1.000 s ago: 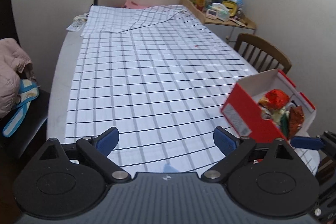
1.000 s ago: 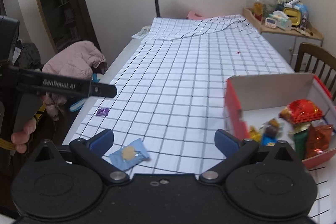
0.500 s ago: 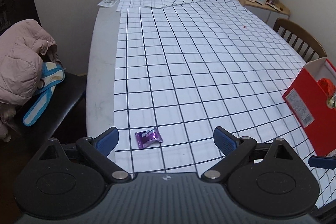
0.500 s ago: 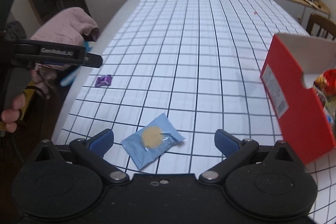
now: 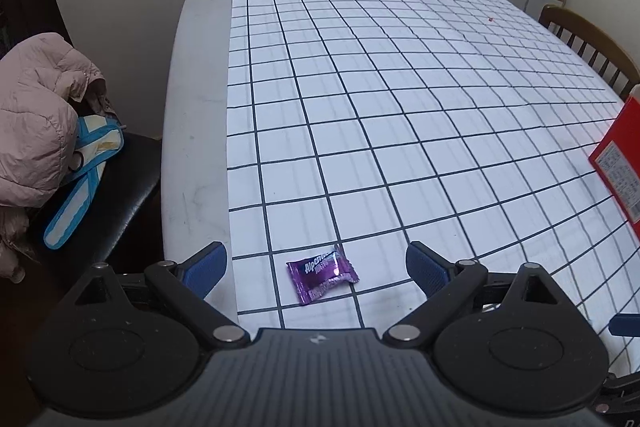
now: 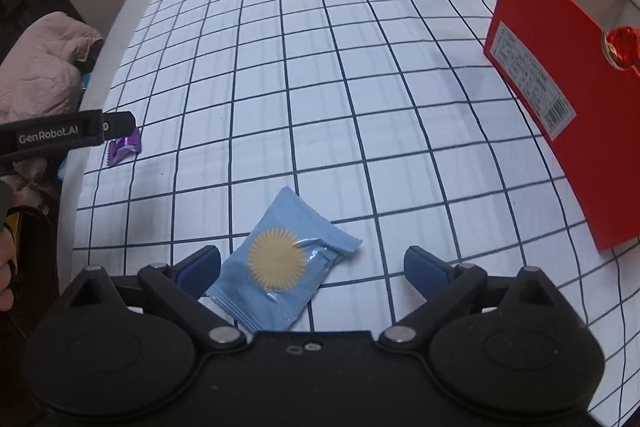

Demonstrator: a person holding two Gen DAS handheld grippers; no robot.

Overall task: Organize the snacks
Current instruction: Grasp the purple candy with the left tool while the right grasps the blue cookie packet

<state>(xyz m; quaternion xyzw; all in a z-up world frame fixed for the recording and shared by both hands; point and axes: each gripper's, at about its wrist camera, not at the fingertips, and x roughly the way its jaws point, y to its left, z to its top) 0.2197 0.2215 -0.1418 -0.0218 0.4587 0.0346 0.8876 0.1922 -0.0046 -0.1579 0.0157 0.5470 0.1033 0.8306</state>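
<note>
Fingers of both grippers are standing wide apart over loose snacks on the table point(image 5: 192, 155). The left gripper point(image 5: 316, 269) is bracketing a purple Alpenliebe candy point(image 5: 321, 273), which is lying between its fingers, untouched. The right gripper point(image 6: 312, 267), whose fingers have just been closing slightly, is straddling a light blue biscuit packet point(image 6: 282, 263), lying nearer its left finger. Both look set for pickup toward the red box point(image 6: 560, 75), off beyond the right finger.
</note>
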